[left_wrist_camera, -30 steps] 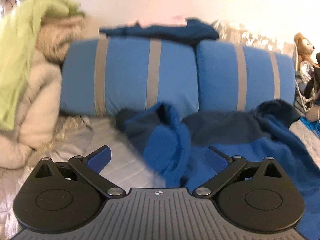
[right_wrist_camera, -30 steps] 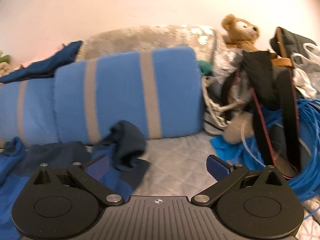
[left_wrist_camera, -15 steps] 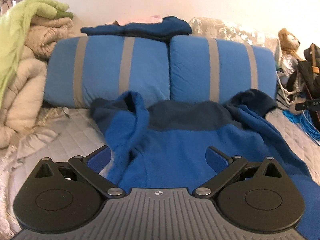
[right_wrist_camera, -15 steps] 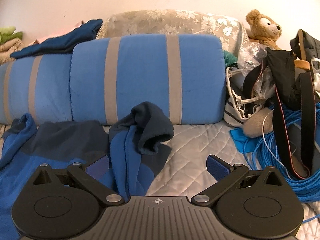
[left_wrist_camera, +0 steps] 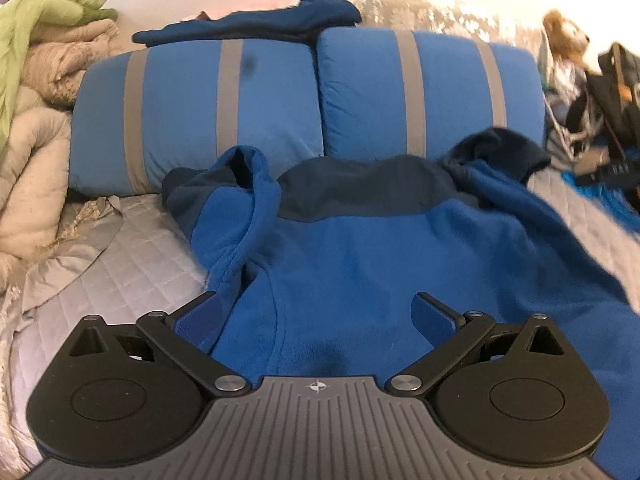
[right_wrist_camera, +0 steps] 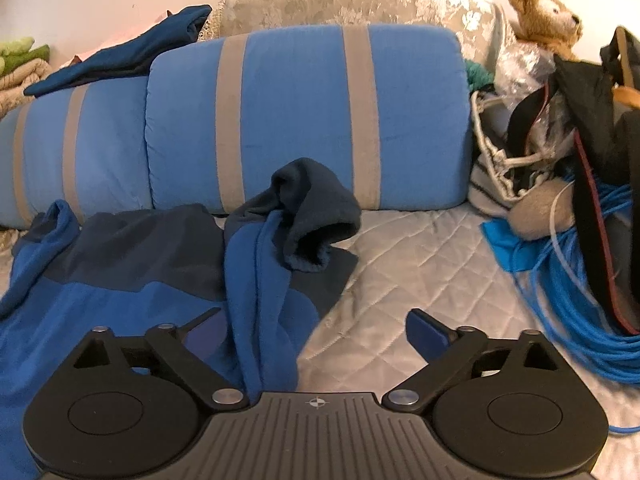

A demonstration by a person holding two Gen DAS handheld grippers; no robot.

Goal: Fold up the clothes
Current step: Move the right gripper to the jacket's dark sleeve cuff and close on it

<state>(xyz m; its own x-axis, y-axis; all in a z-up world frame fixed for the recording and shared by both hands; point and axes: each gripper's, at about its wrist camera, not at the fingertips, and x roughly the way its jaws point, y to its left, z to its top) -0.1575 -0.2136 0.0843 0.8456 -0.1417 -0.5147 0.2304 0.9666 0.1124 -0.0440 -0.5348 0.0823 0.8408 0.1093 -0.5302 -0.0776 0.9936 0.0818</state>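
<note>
fleece (left_wrist_camera: 360,264): spread on bed (right_wrist_camera: 420,264), collar end far against pillows (left_wrist_camera: 224,108), body running near; laid out flat-ish, likely so sleeves can be folded in first.
left sleeve (left_wrist_camera: 236,216): bunched and flopped over body's left edge, cuff opening up; not flattened yet.
right sleeve (right_wrist_camera: 264,264): draped in a ridge running near to far, dark cuff (right_wrist_camera: 316,216) curled over at far end, just short of pillow.
left hand-held gripper (left_wrist_camera: 316,320): spread wide, nothing pinched; hovering over fleece body, left finger at fabric's left edge by sleeve fold, right finger over mid body. Contact with cloth: cannot tell.
right hand-held gripper (right_wrist_camera: 312,332): spread wide, nothing pinched; sleeve ridge runs between fingers, closer to left finger, right finger over bare quilt.
why so placed: judged as one hand-held gripper per side, lined up to grab sleeve or side hem for symmetric fold.
clutter: cable (right_wrist_camera: 568,288), bags and teddy (right_wrist_camera: 548,20) right of fleece, well apart; blankets (left_wrist_camera: 36,92) far left; folded navy item (left_wrist_camera: 256,28) atop pillows.
risk: thick fleece, sleeve may slip or drag body.
</note>
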